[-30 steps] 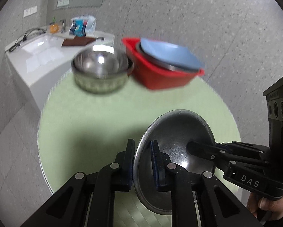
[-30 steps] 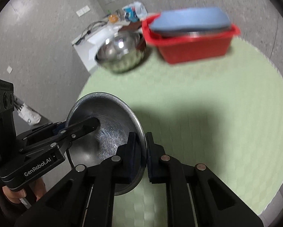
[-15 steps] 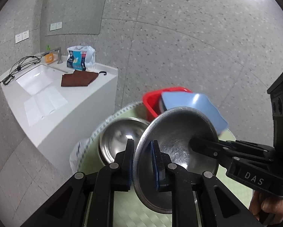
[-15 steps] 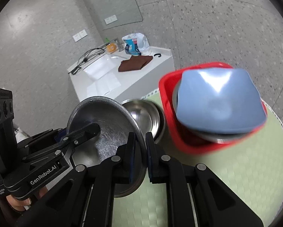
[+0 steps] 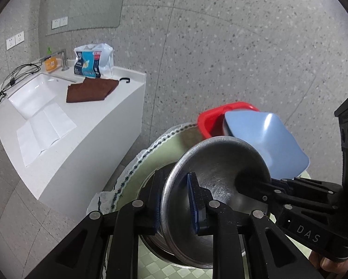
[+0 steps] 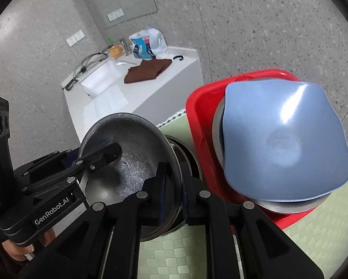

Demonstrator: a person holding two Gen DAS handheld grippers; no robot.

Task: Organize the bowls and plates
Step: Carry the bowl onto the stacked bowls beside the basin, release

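Observation:
Both grippers hold one steel bowl (image 5: 222, 179) by opposite sides of its rim; it also shows in the right wrist view (image 6: 132, 160). My left gripper (image 5: 174, 200) is shut on its left rim, my right gripper (image 6: 174, 190) on its right rim. The bowl hangs just over a stack of steel bowls (image 6: 188, 155) on the green round table (image 6: 313, 237). Whether it touches the stack is unclear. A red tub (image 6: 199, 107) to the right holds steel plates and a blue square plate (image 6: 283, 139), also seen in the left wrist view (image 5: 267, 139).
A white sink counter (image 5: 57, 121) stands beyond the table's far edge, with a brown cloth (image 5: 90, 90), a blue-and-white bag (image 5: 92, 60) and cables. The red tub (image 5: 211, 116) sits close beside the bowl stack.
Both grippers carried the steel bowl forward across the table, from its near side to over the bowl stack beside the red tub. The grips have not changed.

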